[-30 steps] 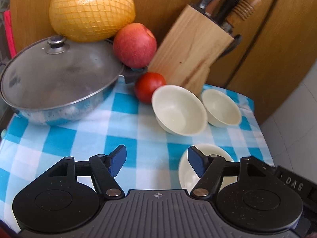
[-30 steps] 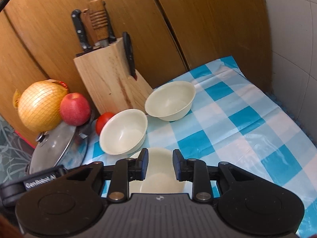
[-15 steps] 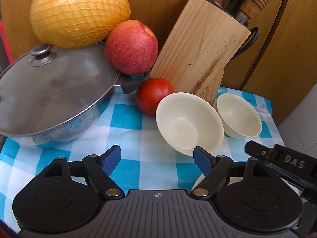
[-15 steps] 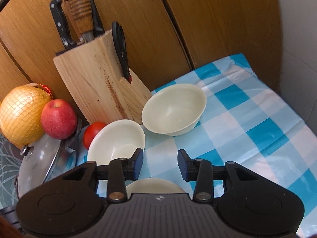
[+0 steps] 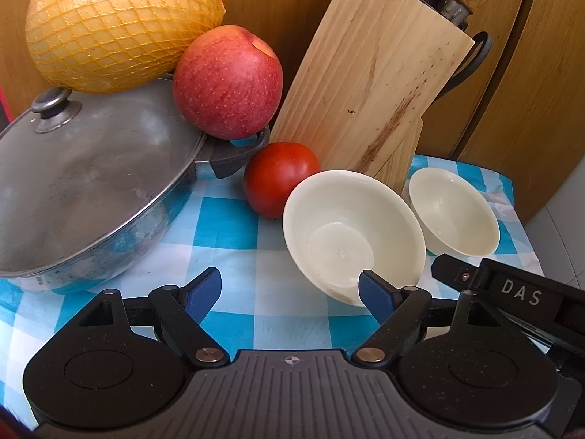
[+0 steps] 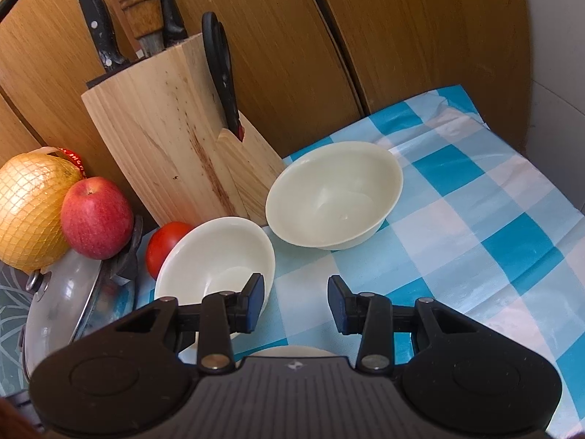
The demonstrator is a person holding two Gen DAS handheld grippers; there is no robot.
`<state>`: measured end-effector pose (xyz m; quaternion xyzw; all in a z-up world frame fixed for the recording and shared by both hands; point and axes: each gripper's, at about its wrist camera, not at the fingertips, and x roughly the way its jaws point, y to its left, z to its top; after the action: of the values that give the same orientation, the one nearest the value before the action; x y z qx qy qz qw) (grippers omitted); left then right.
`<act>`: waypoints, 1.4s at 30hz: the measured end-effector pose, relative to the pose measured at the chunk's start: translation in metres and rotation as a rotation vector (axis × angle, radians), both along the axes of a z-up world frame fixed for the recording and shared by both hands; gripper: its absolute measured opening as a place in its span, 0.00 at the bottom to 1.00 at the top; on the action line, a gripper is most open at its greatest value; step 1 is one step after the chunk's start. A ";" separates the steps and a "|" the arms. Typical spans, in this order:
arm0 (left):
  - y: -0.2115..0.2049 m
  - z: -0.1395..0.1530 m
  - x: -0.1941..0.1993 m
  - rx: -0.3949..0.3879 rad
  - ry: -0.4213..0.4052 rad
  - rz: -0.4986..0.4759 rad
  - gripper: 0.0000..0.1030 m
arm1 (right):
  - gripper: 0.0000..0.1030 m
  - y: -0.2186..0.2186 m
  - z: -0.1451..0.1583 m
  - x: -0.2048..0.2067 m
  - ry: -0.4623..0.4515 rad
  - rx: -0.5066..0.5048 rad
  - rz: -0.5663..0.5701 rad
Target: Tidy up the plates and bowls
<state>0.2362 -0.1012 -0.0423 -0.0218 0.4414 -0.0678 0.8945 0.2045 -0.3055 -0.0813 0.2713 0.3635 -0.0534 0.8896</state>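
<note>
Two cream bowls stand on the blue-checked cloth in front of a knife block. In the left wrist view the nearer bowl (image 5: 351,234) is just ahead and the smaller-looking one (image 5: 453,216) lies behind it to the right. My left gripper (image 5: 290,287) is opening, with only cloth between its jaws; its right fingertip (image 5: 369,287) overlaps the near bowl's front rim. In the right wrist view my right gripper (image 6: 296,292) is open over the cloth between the left bowl (image 6: 215,256) and the right bowl (image 6: 332,194). A cream plate's edge (image 6: 292,350) peeks from under it.
A lidded steel pan (image 5: 91,190) fills the left, with a netted pomelo (image 5: 120,22) and an apple (image 5: 228,80) on it. A tomato (image 5: 279,183) touches the near bowl. The knife block (image 5: 373,91) and wooden panels close the back. The cloth's right edge (image 6: 555,190) drops off.
Both grippers have moved forward and lower toward the bowls, and the plate has slid under them. The left jaws have spread wider; the right jaws have opened from nearly shut.
</note>
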 end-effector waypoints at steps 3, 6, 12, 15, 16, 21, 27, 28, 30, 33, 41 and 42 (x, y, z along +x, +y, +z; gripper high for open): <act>-0.001 -0.002 0.002 0.006 0.001 -0.002 0.84 | 0.35 -0.002 -0.002 0.003 0.002 0.008 -0.005; -0.002 -0.004 0.005 0.004 0.010 -0.004 0.84 | 0.35 -0.003 -0.004 0.005 0.007 0.012 -0.009; -0.003 -0.009 0.009 0.007 0.021 0.000 0.84 | 0.35 -0.006 -0.009 0.009 0.018 0.035 -0.019; -0.002 -0.011 0.011 0.005 0.025 0.001 0.84 | 0.35 -0.006 -0.010 0.011 0.020 0.037 -0.018; -0.002 -0.012 0.011 0.008 0.025 0.000 0.84 | 0.35 -0.006 -0.010 0.011 0.023 0.039 -0.016; -0.001 -0.017 0.014 0.004 0.039 0.000 0.84 | 0.35 -0.005 -0.011 0.014 0.025 0.049 -0.008; 0.004 -0.017 0.017 -0.026 0.049 0.015 0.84 | 0.35 -0.006 -0.012 0.015 0.025 0.088 -0.012; 0.006 -0.017 0.017 -0.036 0.050 0.018 0.84 | 0.35 -0.005 -0.012 0.015 0.023 0.089 -0.012; 0.008 -0.015 0.018 -0.059 0.054 0.020 0.84 | 0.35 -0.004 -0.013 0.016 0.025 0.089 -0.015; 0.009 -0.017 0.020 -0.074 0.064 0.025 0.81 | 0.35 -0.005 -0.017 0.018 0.033 0.115 -0.020; 0.003 -0.022 0.024 -0.077 0.075 0.005 0.71 | 0.22 -0.004 -0.021 0.025 0.040 0.163 -0.009; 0.002 -0.023 0.024 -0.073 0.073 0.003 0.71 | 0.20 -0.004 -0.022 0.027 0.042 0.165 -0.004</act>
<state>0.2606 -0.0991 -0.0654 -0.0573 0.4711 -0.0817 0.8764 0.2311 -0.3091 -0.1032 0.3432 0.3845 -0.0308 0.8564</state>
